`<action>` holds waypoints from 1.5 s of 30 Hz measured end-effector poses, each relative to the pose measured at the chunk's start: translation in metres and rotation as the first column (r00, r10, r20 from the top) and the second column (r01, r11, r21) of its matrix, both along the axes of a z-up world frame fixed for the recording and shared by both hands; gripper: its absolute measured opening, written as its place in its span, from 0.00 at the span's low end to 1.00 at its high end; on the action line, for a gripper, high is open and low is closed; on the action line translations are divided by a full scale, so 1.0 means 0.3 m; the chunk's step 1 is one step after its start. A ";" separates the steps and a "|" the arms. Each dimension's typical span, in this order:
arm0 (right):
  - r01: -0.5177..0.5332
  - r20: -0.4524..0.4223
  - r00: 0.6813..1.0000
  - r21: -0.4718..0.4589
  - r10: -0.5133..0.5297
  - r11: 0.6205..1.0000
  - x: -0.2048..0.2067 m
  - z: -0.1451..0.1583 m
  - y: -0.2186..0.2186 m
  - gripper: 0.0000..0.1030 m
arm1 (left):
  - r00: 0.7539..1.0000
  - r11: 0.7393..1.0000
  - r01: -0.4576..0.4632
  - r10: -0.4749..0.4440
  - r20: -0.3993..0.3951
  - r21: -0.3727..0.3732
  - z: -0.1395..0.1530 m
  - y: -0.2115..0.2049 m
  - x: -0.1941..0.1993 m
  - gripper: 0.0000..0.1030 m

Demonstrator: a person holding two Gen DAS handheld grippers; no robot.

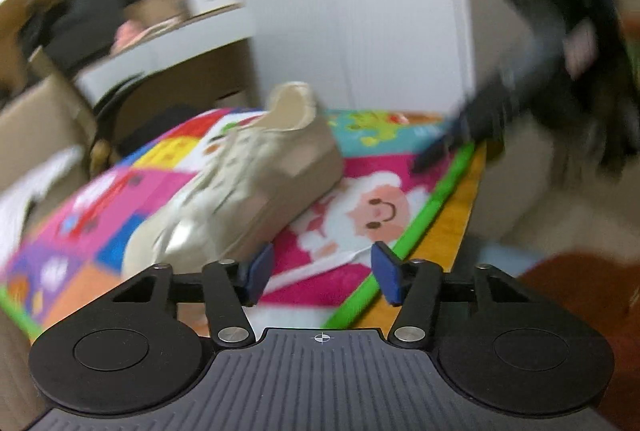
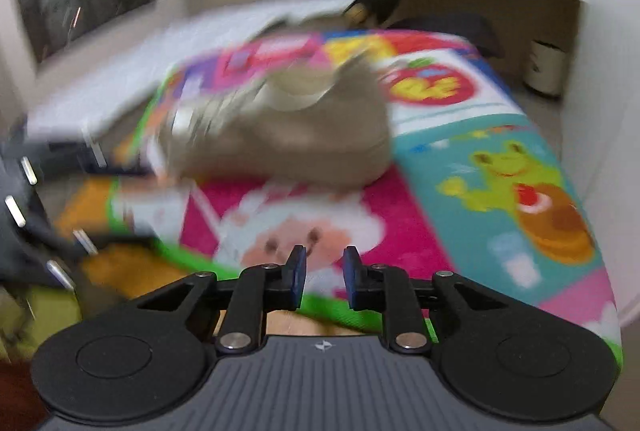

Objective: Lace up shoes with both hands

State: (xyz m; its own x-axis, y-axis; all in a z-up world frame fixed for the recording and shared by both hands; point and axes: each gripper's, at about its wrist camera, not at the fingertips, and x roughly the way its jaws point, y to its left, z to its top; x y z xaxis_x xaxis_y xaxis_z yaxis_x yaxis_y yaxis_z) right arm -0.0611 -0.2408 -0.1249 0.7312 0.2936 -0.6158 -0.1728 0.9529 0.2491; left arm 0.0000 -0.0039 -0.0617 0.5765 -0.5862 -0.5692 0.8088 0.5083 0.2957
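A tan shoe sits on a bright play mat.

The shoe (image 1: 240,183) lies on the mat (image 1: 352,191) with cartoon animals, laces blurry. The left gripper (image 1: 322,273) is just beside its toe, jaws half apart with nothing between them. The right gripper (image 2: 325,277) stays back, jaws narrow and holding nothing.

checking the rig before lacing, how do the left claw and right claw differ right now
The left claw stands with a wide gap between its blue pads; the right claw shows a narrow gap. The left claw sits close to the toe of the beige shoe; the right claw faces the shoe's side from further back. Both hold nothing and point down at the colourful mat.
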 end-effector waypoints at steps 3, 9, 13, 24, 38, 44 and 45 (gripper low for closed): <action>0.053 0.053 0.997 0.119 -0.060 0.992 -0.052 0.033 -0.074 0.23 | 0.997 0.991 0.074 -0.077 0.018 0.111 -0.009 -0.047 0.030 0.52; 0.057 0.042 0.997 0.268 -0.070 0.962 -0.064 -0.002 -0.107 0.27 | 0.982 0.985 0.087 -0.060 -0.177 0.149 -0.032 -0.044 0.178 0.56; 0.020 0.032 0.999 0.272 -0.030 0.962 -0.034 -0.045 -0.052 0.27 | 0.954 0.999 0.019 -0.005 -0.300 0.044 -0.050 -0.013 0.209 0.54; -0.243 0.075 0.967 0.001 0.242 0.970 0.012 -0.101 0.263 0.45 | 0.965 1.000 -0.018 0.017 -0.261 -0.002 0.005 0.124 0.121 0.75; -0.281 0.070 0.947 -0.291 0.313 0.915 -0.031 0.012 0.286 0.01 | 0.994 0.985 0.104 -0.105 -0.001 0.137 -0.017 -0.056 0.051 0.56; -0.267 0.098 0.947 -0.291 0.306 0.919 -0.058 0.088 0.240 0.01 | 0.972 0.975 0.178 -0.195 0.128 0.134 -0.003 -0.159 0.009 0.21; -0.267 0.107 0.945 -0.289 0.308 0.920 -0.060 0.097 0.235 0.01 | 0.968 0.974 0.187 -0.206 0.147 0.129 0.003 -0.163 -0.003 0.21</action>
State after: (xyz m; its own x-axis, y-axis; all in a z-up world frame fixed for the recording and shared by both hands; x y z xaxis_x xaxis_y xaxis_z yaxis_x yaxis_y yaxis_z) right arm -0.0791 -0.1702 -0.0956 0.7281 0.3445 -0.5926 -0.4641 0.8840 -0.0563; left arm -0.0010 -0.0528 -0.0608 0.5445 -0.6337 -0.5495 0.8277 0.2998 0.4743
